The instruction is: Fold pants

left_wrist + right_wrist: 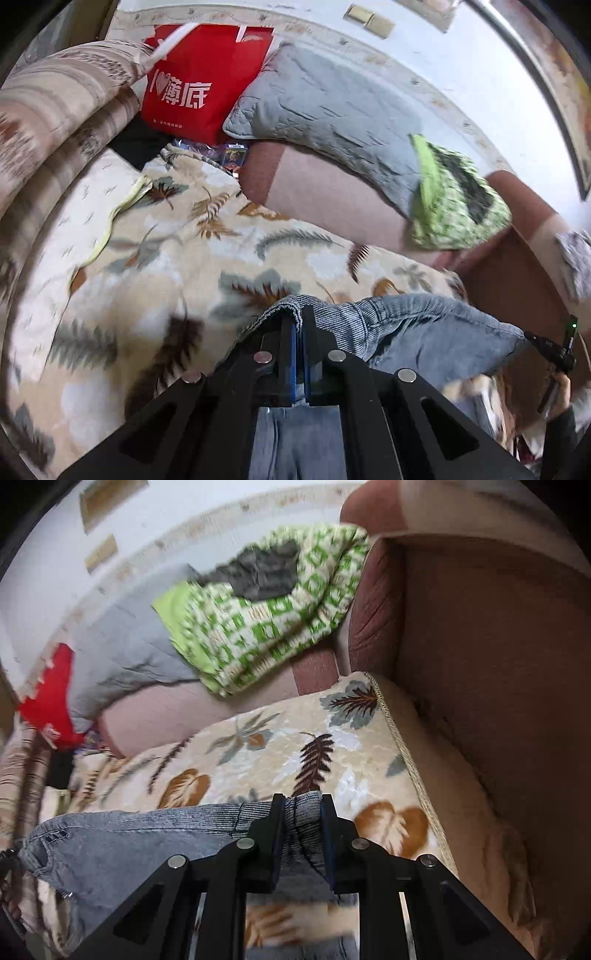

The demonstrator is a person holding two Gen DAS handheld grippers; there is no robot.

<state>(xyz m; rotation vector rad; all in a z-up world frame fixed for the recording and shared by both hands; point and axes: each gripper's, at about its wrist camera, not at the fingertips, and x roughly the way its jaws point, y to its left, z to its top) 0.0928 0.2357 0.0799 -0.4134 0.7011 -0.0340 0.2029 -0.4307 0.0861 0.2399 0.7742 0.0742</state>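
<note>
Blue-grey denim pants point(424, 325) hang lifted above a leaf-patterned blanket point(184, 240) on a sofa. My left gripper point(299, 325) is shut on the ribbed waistband at one end, the cloth pinched flat between its black fingers. From there the waistband stretches right to the other gripper point(554, 350), held by a hand point(561, 387). In the right wrist view my right gripper point(303, 812) is shut on a thick bunch of the same waistband, and the pants point(129, 842) trail left and down below the fingers.
A red bag point(207, 77), a grey quilted cushion point(325, 107) and a green checked cushion point(454, 199) lie along the sofa back. A striped rolled blanket point(55, 110) sits at the left. The brown sofa armrest point(480, 646) rises at the right.
</note>
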